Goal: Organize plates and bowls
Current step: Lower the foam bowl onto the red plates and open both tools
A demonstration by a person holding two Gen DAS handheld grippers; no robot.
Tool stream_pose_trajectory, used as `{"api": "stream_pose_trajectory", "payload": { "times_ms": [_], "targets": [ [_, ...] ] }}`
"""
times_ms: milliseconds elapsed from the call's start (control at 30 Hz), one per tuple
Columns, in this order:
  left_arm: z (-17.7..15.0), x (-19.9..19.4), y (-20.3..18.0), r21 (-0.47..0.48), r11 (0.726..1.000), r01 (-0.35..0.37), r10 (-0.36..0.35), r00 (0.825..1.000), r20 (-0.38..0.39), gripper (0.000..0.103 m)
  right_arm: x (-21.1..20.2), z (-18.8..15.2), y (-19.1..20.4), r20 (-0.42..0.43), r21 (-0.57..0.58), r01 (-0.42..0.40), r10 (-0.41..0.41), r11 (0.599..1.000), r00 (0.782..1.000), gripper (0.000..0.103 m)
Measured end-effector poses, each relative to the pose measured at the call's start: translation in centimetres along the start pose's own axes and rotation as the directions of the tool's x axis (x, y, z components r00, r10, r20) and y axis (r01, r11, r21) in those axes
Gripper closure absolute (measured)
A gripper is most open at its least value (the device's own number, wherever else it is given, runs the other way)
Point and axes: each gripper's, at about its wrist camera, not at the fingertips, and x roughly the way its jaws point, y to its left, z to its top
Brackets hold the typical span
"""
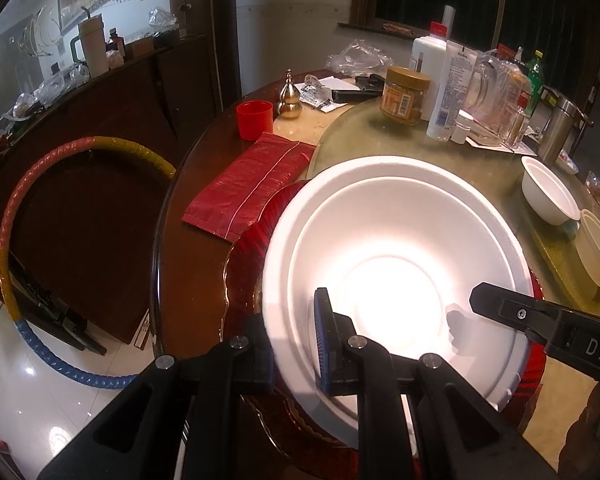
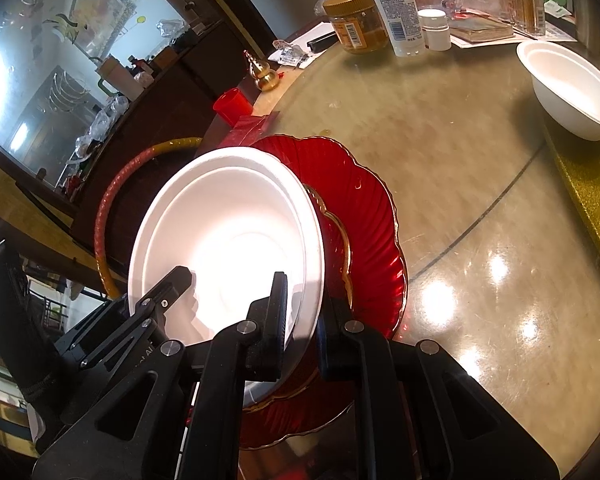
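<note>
Two nested white bowls (image 1: 380,216) (image 2: 236,200) sit over stacked red scalloped plates (image 1: 252,240) (image 2: 372,240) at the table's near edge. My left gripper (image 1: 290,320) is shut on the bowls' near-left rim, with its blue-padded finger inside and the other outside. My right gripper (image 2: 304,304) is shut on the opposite rim, one finger inside the bowl and one outside. Each gripper shows in the other's view: the right one (image 1: 496,308) and the left one (image 2: 176,280). A separate white bowl (image 1: 548,196) (image 2: 572,92) stands at the far right.
Cream bowls (image 1: 598,252) stand at the right edge. Bottles and a peanut-butter jar (image 1: 404,96) (image 2: 354,24) crowd the back of the glass turntable (image 2: 460,160). A red cup (image 1: 254,118), a gold gourd (image 1: 289,98) and a red packet (image 1: 244,188) lie left. A hoop (image 1: 20,220) leans beside the table.
</note>
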Motion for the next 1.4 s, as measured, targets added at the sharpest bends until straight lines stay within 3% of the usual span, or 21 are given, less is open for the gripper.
{"api": "stream_pose_trajectory", "payload": {
  "times_ms": [500, 600, 633, 667, 733, 767, 867, 933, 1067, 1133, 1200, 1267, 1400],
  "targets": [
    [-0.1, -0.2, 0.0, -0.006, 1.0, 0.002, -0.002, 1.0, 0.002, 0.087, -0.3, 0.0, 0.2, 0.005, -0.009, 0.03, -0.03, 1.0, 1.0, 0.09],
    [-0.1, -0.4, 0.1, -0.01, 1.0, 0.008, -0.008, 1.0, 0.008, 0.078, -0.6, 0.0, 0.3, 0.014, -0.014, 0.046, -0.046, 0.999, 0.999, 0.088],
    [-0.1, -0.5, 0.1, -0.013, 1.0, 0.01, -0.01, 1.0, 0.011, 0.071, -0.7, 0.0, 0.4, 0.018, -0.02, 0.06, -0.059, 0.998, 0.998, 0.088],
    [-0.1, -0.6, 0.2, -0.017, 1.0, 0.01, -0.009, 1.0, 0.017, 0.068, -0.8, 0.0, 0.6, 0.022, -0.029, 0.075, -0.074, 0.997, 0.997, 0.084],
    [-0.1, -1.1, 0.2, -0.024, 1.0, 0.018, -0.017, 0.999, 0.037, 0.052, -1.1, 0.0, 0.8, 0.03, -0.039, 0.076, -0.075, 0.996, 0.997, 0.073],
    [-0.1, -1.3, 0.2, -0.027, 0.999, 0.022, -0.02, 0.999, 0.049, 0.05, -1.3, 0.0, 0.9, 0.037, -0.04, 0.076, -0.075, 0.996, 0.997, 0.059],
    [-0.1, -1.9, 0.2, -0.029, 0.999, 0.02, -0.018, 0.997, 0.072, 0.045, -1.9, 0.0, 1.1, 0.072, -0.05, 0.094, -0.091, 0.994, 0.993, 0.054],
    [0.0, -2.1, 0.4, -0.039, 0.999, 0.011, -0.008, 0.997, 0.082, 0.034, -2.3, 0.1, 1.0, 0.087, -0.04, 0.096, -0.092, 0.995, 0.992, 0.054],
    [0.2, -2.9, 1.3, -0.087, 0.996, 0.034, -0.024, 0.993, 0.116, 0.032, -3.8, 0.4, -0.1, 0.14, 0.032, 0.034, -0.038, 0.999, 0.989, 0.054],
    [0.6, -3.4, 1.5, -0.11, 0.993, 0.049, -0.034, 0.99, 0.138, 0.022, -4.6, 0.5, -0.9, 0.172, 0.079, -0.013, -0.001, 0.997, 0.985, 0.054],
    [1.3, -3.7, 1.3, -0.115, 0.991, 0.073, -0.057, 0.988, 0.141, 0.022, -5.5, 0.7, -2.2, 0.196, 0.148, -0.07, 0.041, 0.986, 0.98, 0.052],
    [2.4, -4.1, 0.4, -0.098, 0.99, 0.104, -0.09, 0.986, 0.14, 0.022, -6.6, 0.8, -3.8, 0.23, 0.225, -0.119, 0.066, 0.967, 0.971, 0.046],
    [4.9, -4.7, -3.3, -0.019, 0.982, 0.187, -0.183, 0.975, 0.125, 0.022, -8.8, 0.5, -8.1, 0.294, 0.376, -0.181, 0.068, 0.909, 0.953, 0.046]
  ]
}}
